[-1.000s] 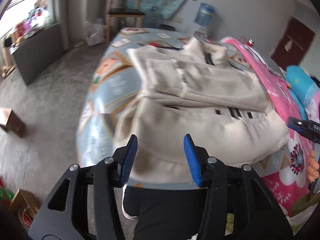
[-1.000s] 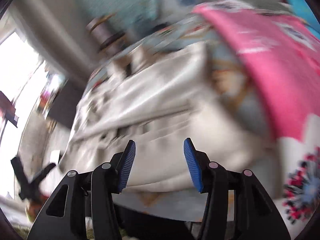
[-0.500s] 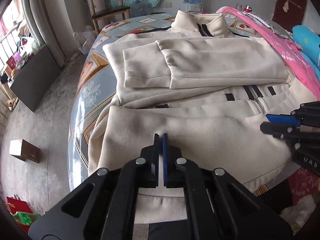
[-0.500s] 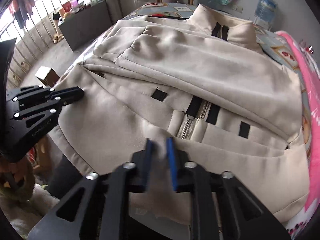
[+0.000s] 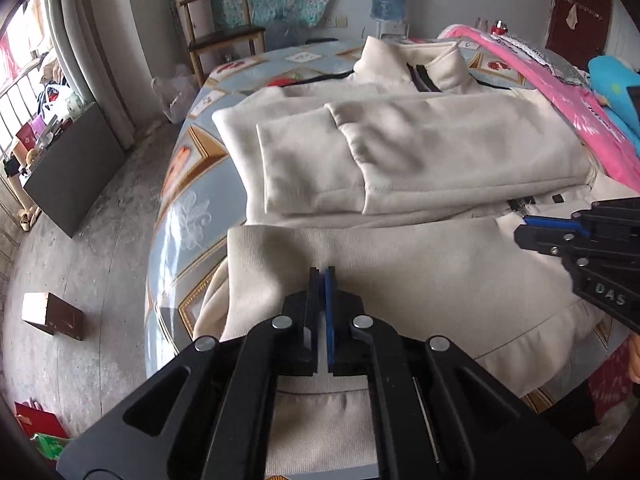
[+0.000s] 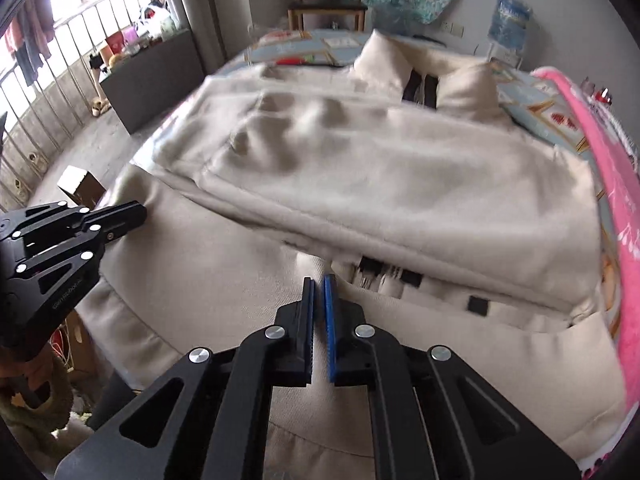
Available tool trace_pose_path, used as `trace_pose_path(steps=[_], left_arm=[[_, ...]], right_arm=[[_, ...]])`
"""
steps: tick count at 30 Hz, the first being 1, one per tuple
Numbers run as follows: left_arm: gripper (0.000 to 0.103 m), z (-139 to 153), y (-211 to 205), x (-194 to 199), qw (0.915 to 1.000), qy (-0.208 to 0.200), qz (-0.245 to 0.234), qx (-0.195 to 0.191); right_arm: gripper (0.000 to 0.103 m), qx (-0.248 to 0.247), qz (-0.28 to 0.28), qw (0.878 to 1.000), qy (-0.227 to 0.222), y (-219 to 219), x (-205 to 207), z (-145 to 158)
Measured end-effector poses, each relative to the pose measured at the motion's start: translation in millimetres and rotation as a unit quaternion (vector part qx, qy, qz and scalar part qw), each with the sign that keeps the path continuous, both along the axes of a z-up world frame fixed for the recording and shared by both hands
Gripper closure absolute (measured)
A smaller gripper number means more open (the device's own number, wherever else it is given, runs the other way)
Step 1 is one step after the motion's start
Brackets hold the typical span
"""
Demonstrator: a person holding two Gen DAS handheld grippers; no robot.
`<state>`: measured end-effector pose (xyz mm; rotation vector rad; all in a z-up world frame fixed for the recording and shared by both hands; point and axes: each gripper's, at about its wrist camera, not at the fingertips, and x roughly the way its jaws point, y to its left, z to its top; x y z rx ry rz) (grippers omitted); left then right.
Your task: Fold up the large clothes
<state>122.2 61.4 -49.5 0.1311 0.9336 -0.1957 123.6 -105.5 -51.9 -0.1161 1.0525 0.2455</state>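
The cream fleece zip jacket [image 5: 400, 160] lay across the bed [image 5: 192, 184], collar far, hem lifted at the near edge. The left tongs [image 5: 322, 276] were clamped on the hem's left part; the right tongs [image 6: 318, 284], lettered "DAS", pinched it beside the zip. The fold ran away, toward the collar.
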Motion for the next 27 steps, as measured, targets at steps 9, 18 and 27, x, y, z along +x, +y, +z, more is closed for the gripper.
trace_pose_path(steps=[9,18,27], left_arm=[[0.097,34.8,-8.0,-10.3,0.9955,-0.016,-0.052,-0.078],[0.097,-3.5,-44.6,-5.1,0.9967,0.038,-0.055,-0.045],[0.097,-2.7,-46.2,-2.0,0.9975,0.037,-0.049,-0.035]], right_arm=[[0.098,0.044,-0.016,0.999,0.002,-9.6,6.3,-1.4],[0.089,0.122,-0.078,0.989,-0.004,-81.3,-5.6,27.0],[0.067,0.057,-0.147,0.986,0.05,-159.7,-14.7,4.6]])
